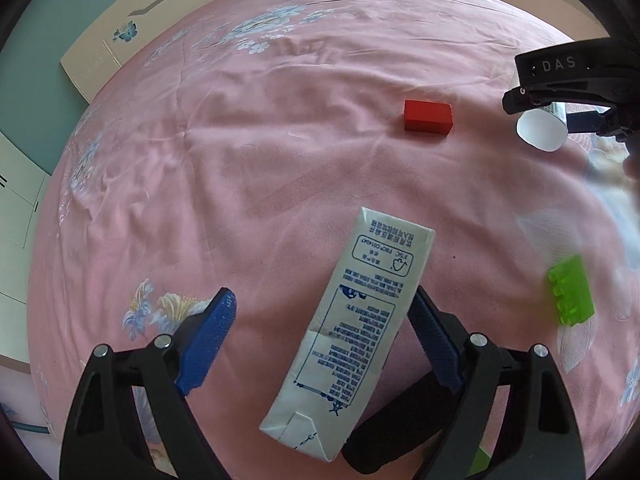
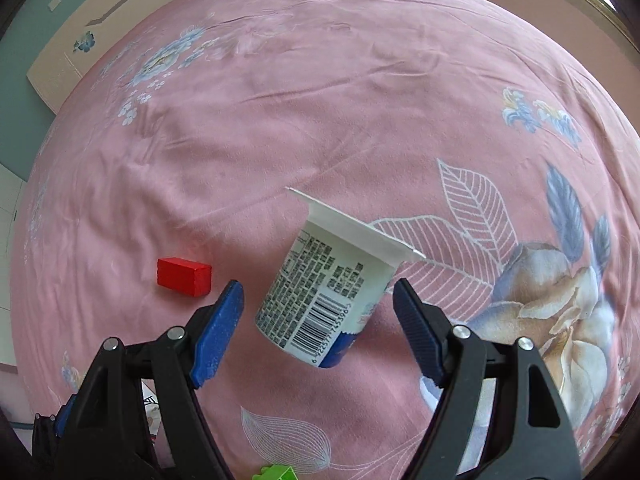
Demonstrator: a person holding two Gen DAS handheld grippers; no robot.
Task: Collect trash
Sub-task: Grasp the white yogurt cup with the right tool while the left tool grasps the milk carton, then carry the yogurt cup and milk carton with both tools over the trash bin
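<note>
A white milk carton [image 1: 352,332] with blue print lies on the pink bedsheet [image 1: 280,160], between the fingers of my left gripper [image 1: 320,328]. The jaws are open; the right pad [image 1: 432,336] is close to or touching the carton, the left pad stands apart. A white yogurt cup [image 2: 332,284] with a barcode lies on its side between the open fingers of my right gripper [image 2: 318,312], touching neither pad. The right gripper and the cup's base [image 1: 540,130] also show at the right edge of the left wrist view.
A red block [image 1: 428,117] lies on the sheet beyond the carton; it also shows in the right wrist view [image 2: 184,277]. A green toothed plastic piece [image 1: 571,296] lies to the right. A headboard [image 1: 120,32] and wall stand at the far left.
</note>
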